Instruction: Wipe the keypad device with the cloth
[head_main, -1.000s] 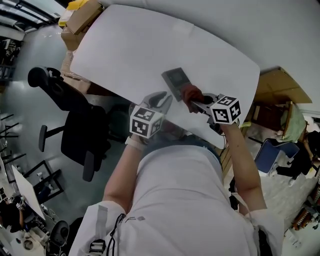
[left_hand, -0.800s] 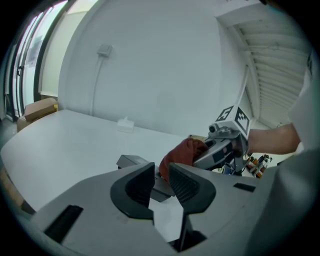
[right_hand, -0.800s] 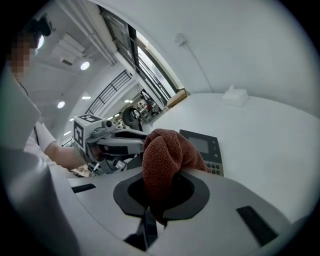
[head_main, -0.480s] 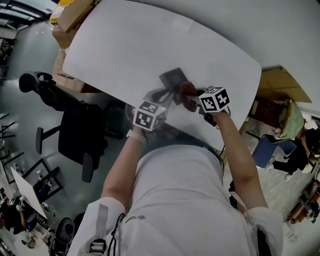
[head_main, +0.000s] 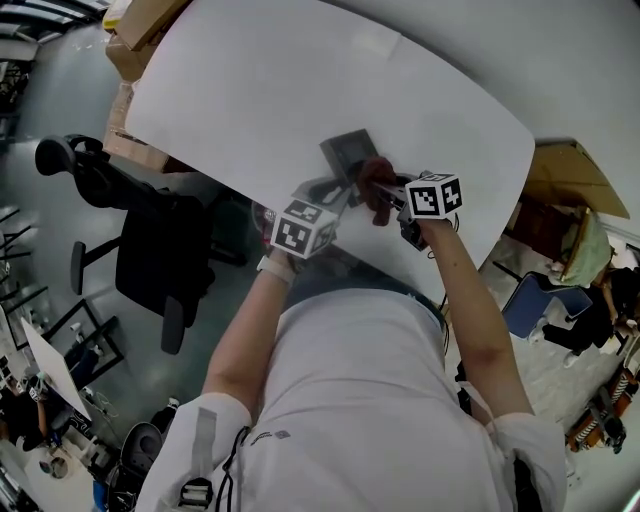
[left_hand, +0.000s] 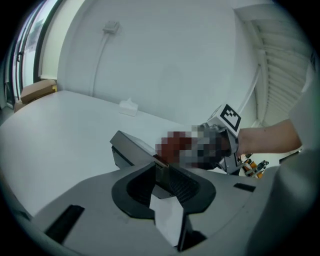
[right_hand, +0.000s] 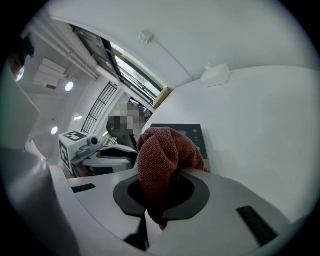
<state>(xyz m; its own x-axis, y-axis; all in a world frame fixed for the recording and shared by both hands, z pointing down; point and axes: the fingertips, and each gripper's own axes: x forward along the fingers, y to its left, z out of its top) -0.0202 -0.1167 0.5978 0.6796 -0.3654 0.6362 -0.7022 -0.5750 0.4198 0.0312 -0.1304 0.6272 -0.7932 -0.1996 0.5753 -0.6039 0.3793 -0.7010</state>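
Note:
The grey keypad device (head_main: 350, 153) is over the white table (head_main: 250, 90), near its front edge. My left gripper (head_main: 338, 192) is shut on the device's near edge; in the left gripper view the jaws (left_hand: 162, 172) clamp the grey housing (left_hand: 131, 146). My right gripper (head_main: 390, 197) is shut on a bunched rust-red cloth (head_main: 376, 183), which sits at the device's near right side. In the right gripper view the cloth (right_hand: 165, 150) bulges out of the jaws (right_hand: 161, 187) and hides part of the device (right_hand: 192, 132). Whether the cloth touches the device I cannot tell.
A small white box (left_hand: 128, 107) lies at the table's far side, with a cable running up the wall. A black office chair (head_main: 150, 235) stands to the left of the table and cardboard boxes (head_main: 150, 30) beyond it. More clutter lies on the floor at right.
Both grippers have sunk toward the table, the left with the device and the right with the cloth. The right gripper has rolled.

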